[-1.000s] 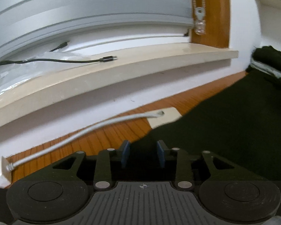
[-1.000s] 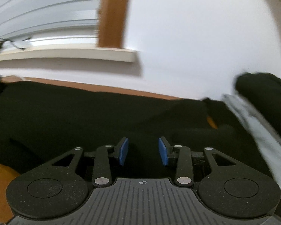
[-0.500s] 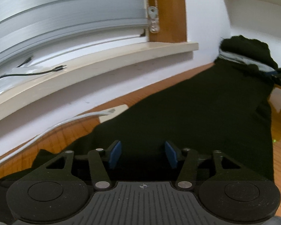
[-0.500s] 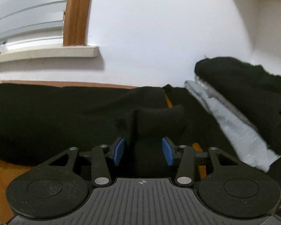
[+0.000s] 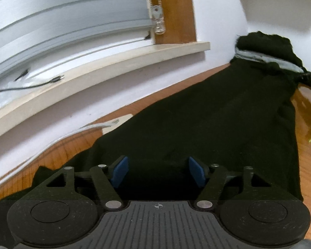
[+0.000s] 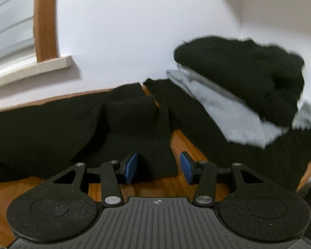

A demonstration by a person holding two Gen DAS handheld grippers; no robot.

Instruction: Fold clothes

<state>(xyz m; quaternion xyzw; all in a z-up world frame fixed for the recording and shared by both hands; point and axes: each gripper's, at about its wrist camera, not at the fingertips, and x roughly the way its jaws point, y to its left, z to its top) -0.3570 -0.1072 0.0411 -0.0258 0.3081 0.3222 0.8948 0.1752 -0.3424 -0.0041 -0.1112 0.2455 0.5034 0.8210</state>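
Across the glossy orange-brown wooden table point(image 5: 306, 145), a long black garment of soft matte cloth point(image 5: 217, 124) lay spread flat, running from the near edge toward the far right corner. Only the left wrist view showed the cream stone window sill point(image 5: 105, 74), the grey slatted blind point(image 5: 62, 20), a thin black cable point(image 5: 31, 86) on the sill and a grey cord point(image 5: 72, 131) along the table's far edge. Only the right wrist view showed the garment's narrow folded flap point(image 6: 143, 132) and, at the far right corner, a rumpled pile of black cloth over pale grey fabric point(image 6: 238, 95). The left gripper point(image 5: 158, 171) had just been opening; its blue pads stood wide, clear of the cloth beneath. The right gripper point(image 6: 158, 168) stood partly open, the flap's end between its pads, unpinched.
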